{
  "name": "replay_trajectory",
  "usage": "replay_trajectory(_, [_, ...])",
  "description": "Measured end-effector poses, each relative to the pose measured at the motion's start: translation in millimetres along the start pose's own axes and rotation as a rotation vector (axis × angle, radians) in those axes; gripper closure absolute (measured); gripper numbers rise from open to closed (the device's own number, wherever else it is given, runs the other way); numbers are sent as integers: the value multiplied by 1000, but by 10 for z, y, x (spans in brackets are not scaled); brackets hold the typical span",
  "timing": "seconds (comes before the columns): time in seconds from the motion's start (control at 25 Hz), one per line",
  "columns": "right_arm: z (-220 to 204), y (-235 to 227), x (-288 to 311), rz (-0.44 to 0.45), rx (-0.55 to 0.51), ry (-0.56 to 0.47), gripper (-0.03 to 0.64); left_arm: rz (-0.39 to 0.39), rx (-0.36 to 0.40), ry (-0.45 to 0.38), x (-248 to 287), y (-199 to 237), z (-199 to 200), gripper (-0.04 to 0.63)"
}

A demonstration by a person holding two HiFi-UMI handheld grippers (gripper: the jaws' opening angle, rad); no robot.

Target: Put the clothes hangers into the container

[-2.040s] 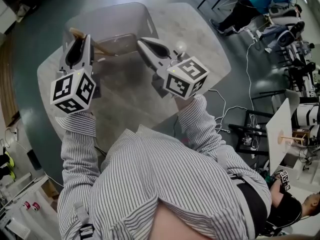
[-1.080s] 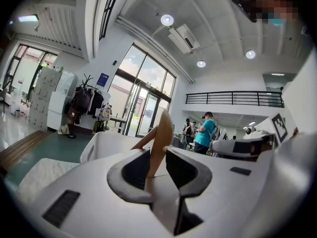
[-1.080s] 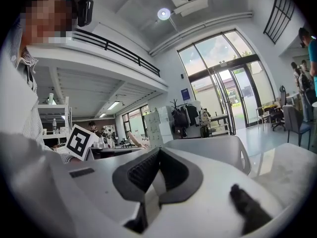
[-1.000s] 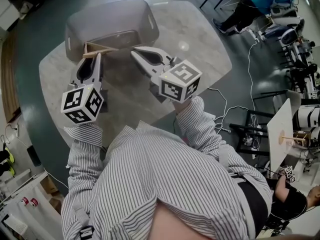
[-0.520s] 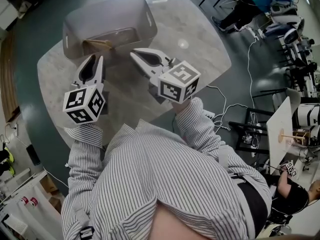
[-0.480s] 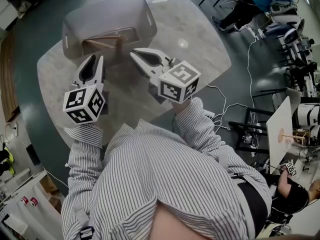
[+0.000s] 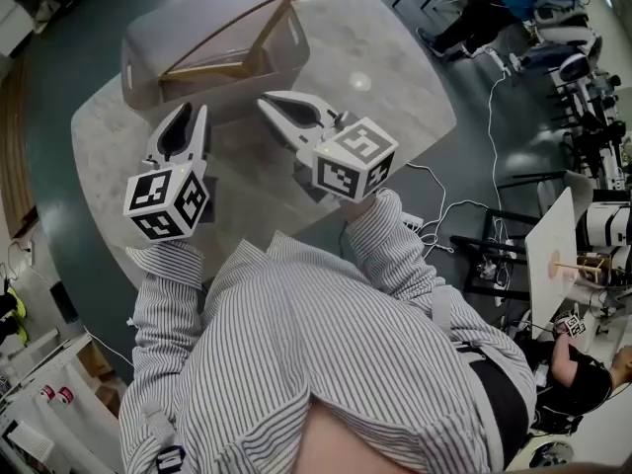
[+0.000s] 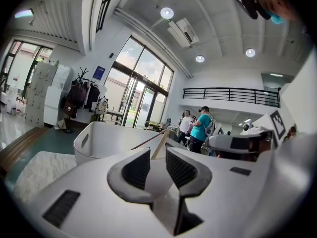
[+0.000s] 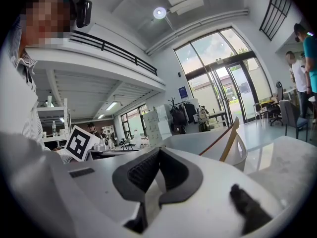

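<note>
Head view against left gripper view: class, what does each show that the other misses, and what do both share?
Only the head view: the striped shirt and the floor cables.
Only the left gripper view: ceiling lights, tall windows and a balcony rail.
Both: the container with a hanger poking above its rim, the left gripper, jaws apart and empty, and the right gripper.

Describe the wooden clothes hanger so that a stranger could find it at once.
On the pale stone-look table stands a grey plastic tub. Inside it leans the brown wooden triangular hanger, the only wooden thing there, with one corner poking above the rim.
</note>
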State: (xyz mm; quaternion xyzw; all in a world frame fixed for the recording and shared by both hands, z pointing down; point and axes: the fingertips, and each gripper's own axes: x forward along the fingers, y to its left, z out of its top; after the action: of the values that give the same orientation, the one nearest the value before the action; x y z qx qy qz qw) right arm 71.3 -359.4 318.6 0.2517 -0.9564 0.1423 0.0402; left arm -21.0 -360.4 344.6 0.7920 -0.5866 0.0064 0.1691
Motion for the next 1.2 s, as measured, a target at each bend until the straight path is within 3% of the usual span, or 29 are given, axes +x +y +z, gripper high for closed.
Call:
replay_trajectory(0.52, [-98, 113, 18, 0, -6, 19, 601, -105, 69, 42, -19, -307, -38, 505])
replay_trajectory(0.72, [-235, 135, 8, 4, 4, 45, 603, -168, 82, 60, -13, -490, -146, 542])
replay_trajectory(1.2, [-443, 113, -81, -14, 47, 65, 601, -192, 90, 106, -45, -670, -349, 580])
